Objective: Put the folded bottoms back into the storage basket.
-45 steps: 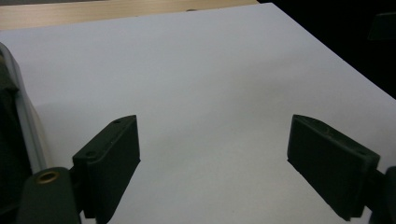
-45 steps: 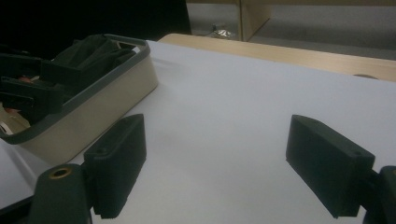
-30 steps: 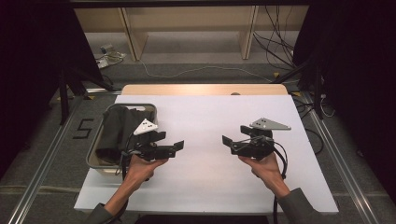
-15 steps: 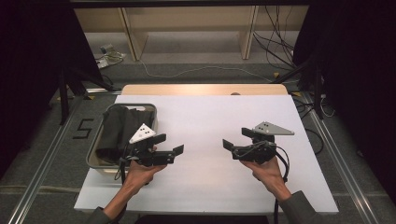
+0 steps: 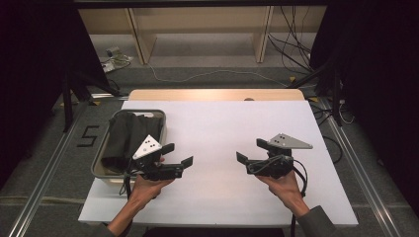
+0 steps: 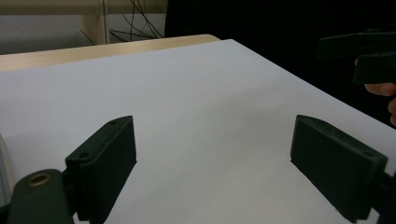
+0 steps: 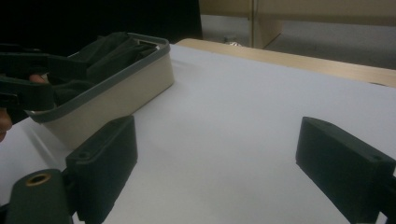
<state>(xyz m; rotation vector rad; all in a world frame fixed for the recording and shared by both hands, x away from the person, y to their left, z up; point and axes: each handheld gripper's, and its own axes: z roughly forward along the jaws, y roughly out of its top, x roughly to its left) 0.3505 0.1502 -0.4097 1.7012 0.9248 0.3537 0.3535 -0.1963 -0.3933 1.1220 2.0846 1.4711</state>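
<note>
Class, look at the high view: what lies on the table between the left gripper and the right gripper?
Nothing: between the left gripper and the right gripper there is bare white table, seen in the high view.

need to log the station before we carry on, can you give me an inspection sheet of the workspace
surface: white tabletop with a wooden strip along its far edge, bare between the grippers
job's things: beige bin with a grey rim at the table's left edge, dark folded cloth lying inside it
clutter: nothing seen on the table apart from the bin
grippers: left gripper beside the bin, jaws open, nothing between them; right gripper over the table's right half, jaws have just been opening, nothing between them; both point toward each other
cables: one trails from the right gripper; more lie on the floor beyond the table
surroundings: wooden shelving behind, dark curtains on both sides, a 5 marked on the floor at left
</note>
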